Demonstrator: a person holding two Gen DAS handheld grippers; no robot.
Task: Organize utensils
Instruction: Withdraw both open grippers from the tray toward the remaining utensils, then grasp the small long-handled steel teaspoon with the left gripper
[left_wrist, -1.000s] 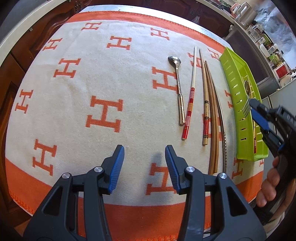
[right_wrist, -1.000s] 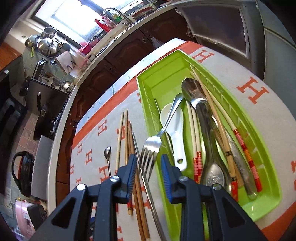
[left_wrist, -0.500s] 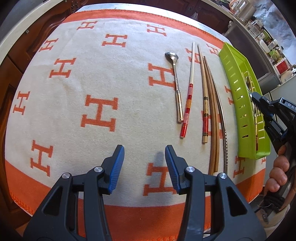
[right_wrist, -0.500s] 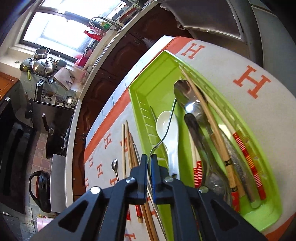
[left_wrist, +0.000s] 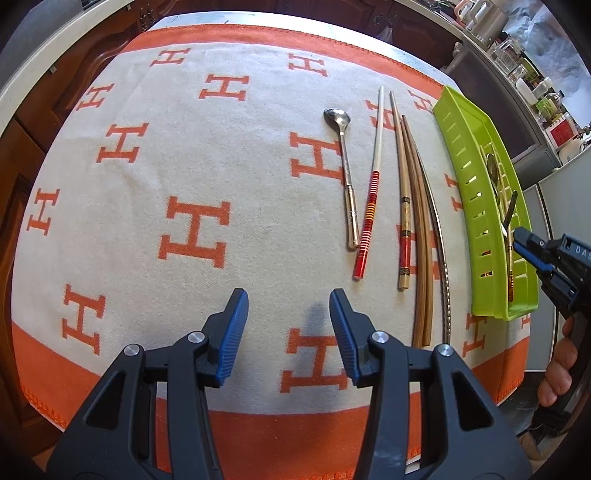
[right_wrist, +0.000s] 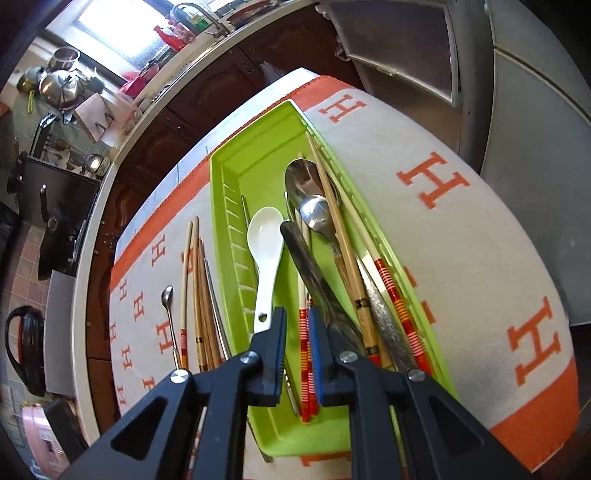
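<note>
A woolly cream blanket with orange H letters and an orange border covers the table. Ahead and to the right of the left gripper lie a slim metal spoon, a white chopstick with a red striped end, a pale wooden chopstick with a red band, a brown wooden pair and a thin metal rod, all roughly parallel. Bare blanket spreads wide to its left and straight ahead. Its ribbed blue pads stand wide apart over the blanket, holding nothing.

The slotted lime-green plastic tray sits near the blanket's right edge, directly under the right gripper. Inside are a glossy white ceramic spoon, steel spoons, a dark-handled utensil and striped chopsticks, packed closely against the far wall. The right gripper tilts down over the tray's near end, its jaws parted by a narrow gap with nothing gripped; the person's fingers curl around its handle.
</note>
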